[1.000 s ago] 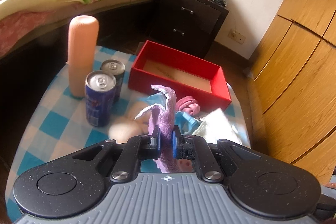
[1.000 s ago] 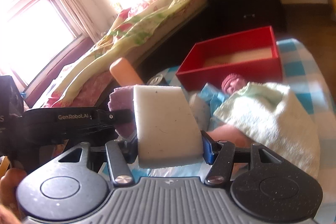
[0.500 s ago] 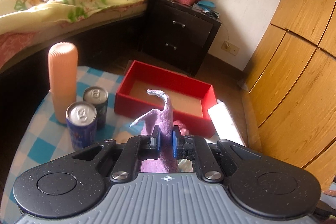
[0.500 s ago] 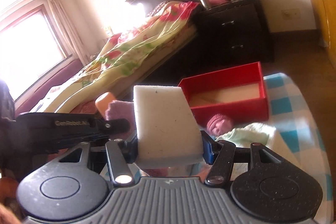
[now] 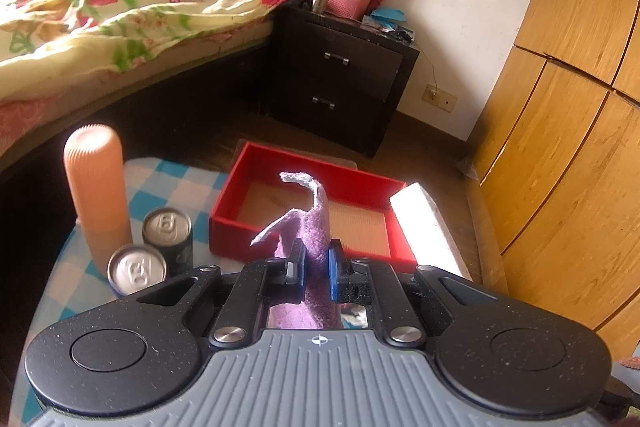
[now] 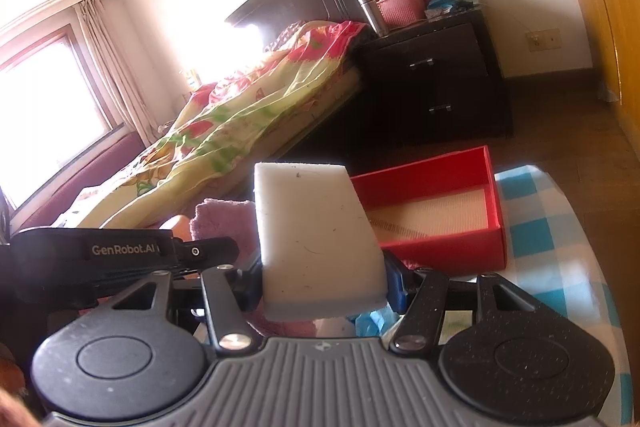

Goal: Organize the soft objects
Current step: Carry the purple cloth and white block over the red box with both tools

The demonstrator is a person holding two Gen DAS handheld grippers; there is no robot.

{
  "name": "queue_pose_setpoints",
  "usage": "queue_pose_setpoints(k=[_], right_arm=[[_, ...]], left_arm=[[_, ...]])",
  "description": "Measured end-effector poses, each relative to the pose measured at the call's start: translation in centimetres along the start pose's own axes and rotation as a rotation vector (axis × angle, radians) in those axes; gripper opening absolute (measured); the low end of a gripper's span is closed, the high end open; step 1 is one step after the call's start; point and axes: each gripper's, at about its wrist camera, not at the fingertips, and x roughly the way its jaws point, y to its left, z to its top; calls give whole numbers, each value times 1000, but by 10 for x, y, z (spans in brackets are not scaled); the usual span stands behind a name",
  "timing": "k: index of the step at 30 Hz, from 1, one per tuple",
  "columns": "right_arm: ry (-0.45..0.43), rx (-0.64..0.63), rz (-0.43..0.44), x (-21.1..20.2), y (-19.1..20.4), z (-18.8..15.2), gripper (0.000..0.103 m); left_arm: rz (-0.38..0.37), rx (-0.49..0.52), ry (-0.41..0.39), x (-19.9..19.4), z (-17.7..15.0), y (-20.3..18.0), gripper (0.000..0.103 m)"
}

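Bedroom clutter is framing a small table (image 5: 172, 183) under a blue-checked cloth, with a red box (image 5: 316, 251) sitting open at its far edge. Just short of that box, the left gripper (image 5: 315, 269) is pinching a purple cloth (image 5: 316, 227) with its jaws almost fully together; the fabric is flopping upward in a limp peak above the pads and bunching below them, so it looks light, soft and shapeless, likely to drape and snag on the box's rim unless carried well over it. A pinch near a bunched fold seems to be serving well, since a single thin edge could slip free. On the near side of the box, the right gripper (image 6: 324, 283) is clamping a white sponge block (image 6: 316, 239) with its jaws partly apart, squeezing the block's lower end. This sponge appears light and springy, holding its slab shape yet yielding under pressure, so a hold across its narrow sides is suiting it. To the left of the box, two drink cans (image 5: 166, 231) and a peach cylinder (image 5: 96, 183) are standing upright.
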Motion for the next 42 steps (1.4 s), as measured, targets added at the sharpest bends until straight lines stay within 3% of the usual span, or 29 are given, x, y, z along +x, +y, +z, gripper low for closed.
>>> queue_pose_setpoints(k=[23,39,42], right_arm=[[-37,-2,-114,77,-41,61,35],[46,95,-163,152,-90,70,35],[77,114,-171,165,-97,67,35]], left_arm=[[64,86,-19,89,56,-22,11],[131,60,68,187,66,-4,12],[142,51,90,202,64,2,18]])
